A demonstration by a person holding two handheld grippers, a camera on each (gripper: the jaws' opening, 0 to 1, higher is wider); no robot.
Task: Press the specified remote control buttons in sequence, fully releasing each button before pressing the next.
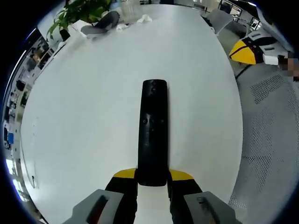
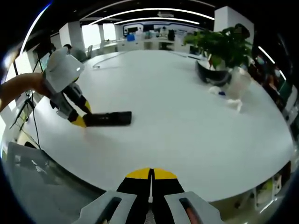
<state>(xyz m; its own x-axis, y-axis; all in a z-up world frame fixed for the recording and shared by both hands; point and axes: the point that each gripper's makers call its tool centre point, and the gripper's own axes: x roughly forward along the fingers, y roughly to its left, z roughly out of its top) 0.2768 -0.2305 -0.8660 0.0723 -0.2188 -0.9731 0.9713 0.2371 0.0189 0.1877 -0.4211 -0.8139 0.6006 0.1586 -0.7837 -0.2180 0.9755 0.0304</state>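
The left gripper [image 1: 152, 179] is clamped on the near end of the remote [image 1: 153, 130], which runs straight ahead of its jaws and lies flat on the table [image 1: 84, 121]. The right gripper [image 2: 151, 179] has its jaws pressed together on nothing, and the remote [image 2: 108, 118] lies well ahead of it and to its left. This looks like the steadying step before a press; next the right tip must travel over and come down on one button.
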